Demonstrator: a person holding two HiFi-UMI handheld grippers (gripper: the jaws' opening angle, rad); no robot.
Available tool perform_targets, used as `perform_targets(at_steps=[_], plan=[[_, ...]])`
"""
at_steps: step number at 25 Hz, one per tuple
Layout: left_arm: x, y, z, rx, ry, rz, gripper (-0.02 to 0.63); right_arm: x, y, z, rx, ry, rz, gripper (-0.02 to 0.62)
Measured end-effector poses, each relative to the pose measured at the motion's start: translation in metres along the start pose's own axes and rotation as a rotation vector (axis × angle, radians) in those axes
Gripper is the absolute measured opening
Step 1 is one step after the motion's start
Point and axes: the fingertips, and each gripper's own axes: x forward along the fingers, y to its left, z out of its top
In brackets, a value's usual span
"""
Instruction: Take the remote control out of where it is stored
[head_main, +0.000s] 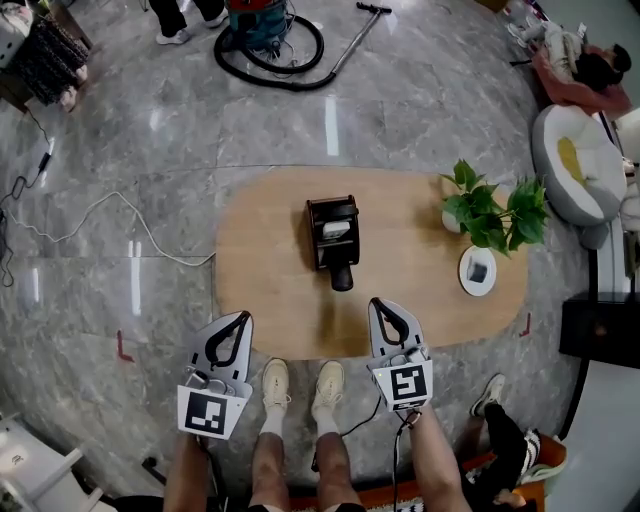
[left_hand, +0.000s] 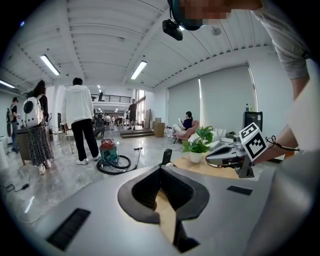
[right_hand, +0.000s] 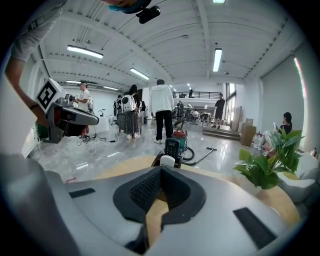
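The floor (head_main: 150, 130) is of grey polished stone in big slabs, and the lamps mirror in it. An oval wooden table (head_main: 260, 260) stands in the middle, with a green potted plant (head_main: 495, 210) near one end. Beyond it stands a vacuum cleaner (head_main: 265, 25), its black hose coiled around it. The ceiling (left_hand: 100, 30) is white and ribbed, with long strip lights (left_hand: 139, 70). Pale blinds cover the tall windows (left_hand: 220, 97). Some people (left_hand: 79, 117) stand further back.

No legible text, brand or number. Coded square marker (head_main: 203, 412) on left gripper (head_main: 239, 320), another on right gripper (head_main: 379, 305). Remote control (right_hand: 173, 146) key print: too small to read.
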Motion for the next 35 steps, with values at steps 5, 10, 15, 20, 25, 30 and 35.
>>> perform_targets(at_steps=[5,10,15,20,25,30,35], plan=[[0.005,-0.003,-0.014,-0.001,0.000,-0.012,0.005,0.010,0.000,-0.005,-0.010,-0.019,-0.004,0.008],[0.006,-0.005,-0.024,-0.008,-0.002,-0.021,0.005,0.014,0.003,-0.017,-0.040,0.004,0.006,0.008],[0.005,-0.008,-0.031,-0.010,-0.002,-0.022,0.005,0.011,0.003,-0.018,-0.099,0.010,0.008,0.008],[-0.001,-0.009,-0.039,-0.020,0.013,-0.025,0.005,0.011,0.012,-0.024,-0.283,0.066,0.029,0.009],[-0.009,-0.001,-0.043,-0.034,0.016,-0.007,0.005,0.025,0.031,-0.025,-0.453,0.106,0.101,0.091],[-0.014,0.009,-0.047,-0.041,0.022,0.009,0.005,0.040,0.038,-0.032,-0.566,0.127,0.132,0.135],[-0.020,0.013,-0.056,-0.060,0.034,0.016,0.005,0.054,0.041,-0.044,-0.643,0.164,0.155,0.152]])
